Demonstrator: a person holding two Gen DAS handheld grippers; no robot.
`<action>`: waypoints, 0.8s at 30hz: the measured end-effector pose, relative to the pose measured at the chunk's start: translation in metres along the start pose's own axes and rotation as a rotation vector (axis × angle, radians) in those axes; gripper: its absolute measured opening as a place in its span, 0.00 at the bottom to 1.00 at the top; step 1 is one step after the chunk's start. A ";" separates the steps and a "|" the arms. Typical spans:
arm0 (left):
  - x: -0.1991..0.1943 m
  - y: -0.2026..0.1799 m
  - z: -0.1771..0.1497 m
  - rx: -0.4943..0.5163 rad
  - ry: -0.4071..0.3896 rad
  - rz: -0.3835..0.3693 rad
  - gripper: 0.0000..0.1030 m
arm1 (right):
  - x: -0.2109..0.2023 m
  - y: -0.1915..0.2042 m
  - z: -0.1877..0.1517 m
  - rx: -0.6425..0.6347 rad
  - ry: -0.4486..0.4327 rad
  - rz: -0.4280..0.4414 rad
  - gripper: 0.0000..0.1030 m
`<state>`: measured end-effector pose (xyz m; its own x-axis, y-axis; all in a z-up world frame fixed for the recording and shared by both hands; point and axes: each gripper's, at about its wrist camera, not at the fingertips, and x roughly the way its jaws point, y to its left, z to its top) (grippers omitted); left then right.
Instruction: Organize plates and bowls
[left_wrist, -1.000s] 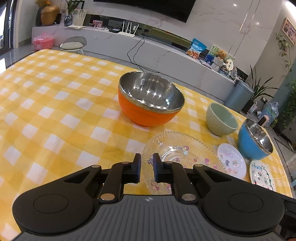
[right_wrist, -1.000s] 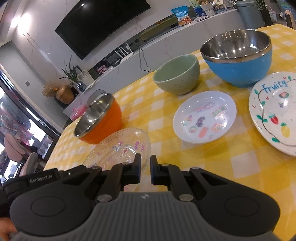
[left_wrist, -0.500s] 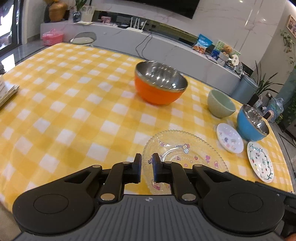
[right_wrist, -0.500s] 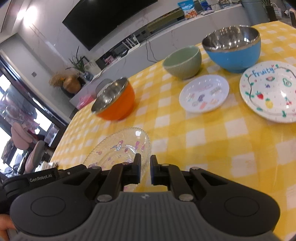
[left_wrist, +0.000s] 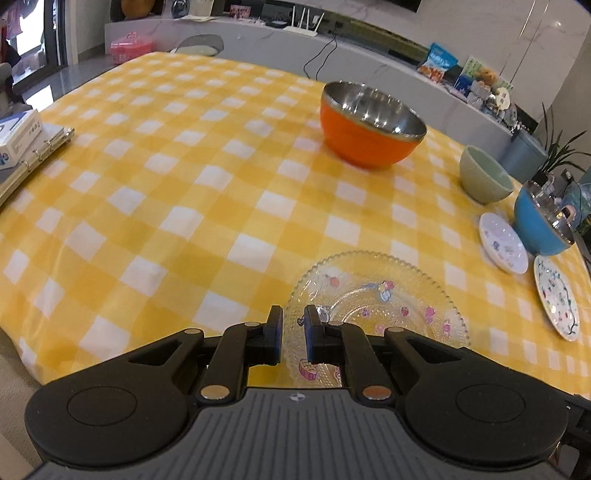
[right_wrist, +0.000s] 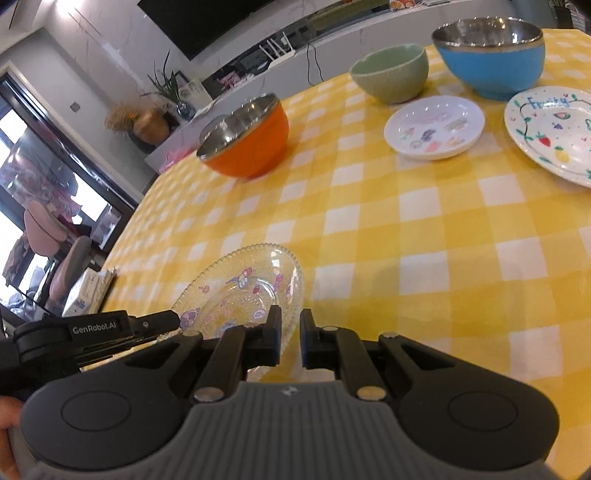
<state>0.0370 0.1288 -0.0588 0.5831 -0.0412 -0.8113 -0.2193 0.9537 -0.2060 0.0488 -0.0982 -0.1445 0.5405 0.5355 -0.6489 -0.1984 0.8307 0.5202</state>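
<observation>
Left gripper (left_wrist: 293, 338): fingers drawn nearly together, a narrow gap between the pads, nothing held in it. Its tips sit over the near left rim of the glass plate (left_wrist: 380, 295); whether they touch the rim cannot be told. The plate is clear, bead-edged, printed with small cartoon figures, and lies flat on the yellow checked tablecloth (left_wrist: 177, 192), spreading ahead and to the right of the left tool.

Farther ahead and slightly right of the left tool: orange bowl (left_wrist: 369, 125), steel-lined, upright, well apart from the glass plate. Farther right: green bowl (left_wrist: 484, 179), then blue bowl (left_wrist: 541, 225) near the table's far right edge. Small white plate (left_wrist: 502, 243) lies just beside the blue bowl; fruit-painted plate (left_wrist: 557, 299) lies nearer along the right edge.

Right gripper (right_wrist: 290, 341): same posture, fingers nearly closed with a thin slot, empty. The glass plate (right_wrist: 240, 291) lies just ahead and left of its tips, the left finger overlapping the plate's near right rim in view; contact unclear. The left gripper's black body (right_wrist: 96, 328) shows at the plate's left edge.

From the right tool, orange bowl (right_wrist: 245, 142) stands ahead left; green bowl (right_wrist: 391, 74), blue bowl (right_wrist: 491, 59), small white plate (right_wrist: 436, 127) and fruit-painted plate (right_wrist: 557, 133) lie ahead right, well apart.

A binder and box (left_wrist: 22, 147) rest far left of the left tool.
</observation>
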 end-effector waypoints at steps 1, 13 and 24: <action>0.000 0.000 -0.002 0.005 0.002 -0.001 0.12 | 0.001 0.001 0.000 -0.005 0.006 -0.007 0.08; -0.001 -0.011 -0.009 0.106 -0.010 0.038 0.15 | 0.004 0.011 -0.004 -0.044 0.027 -0.061 0.12; -0.016 -0.017 -0.003 0.130 -0.117 0.017 0.25 | -0.002 0.015 -0.001 -0.074 -0.001 -0.074 0.29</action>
<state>0.0288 0.1122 -0.0440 0.6690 0.0030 -0.7432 -0.1312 0.9848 -0.1141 0.0436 -0.0867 -0.1356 0.5564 0.4720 -0.6838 -0.2181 0.8771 0.4280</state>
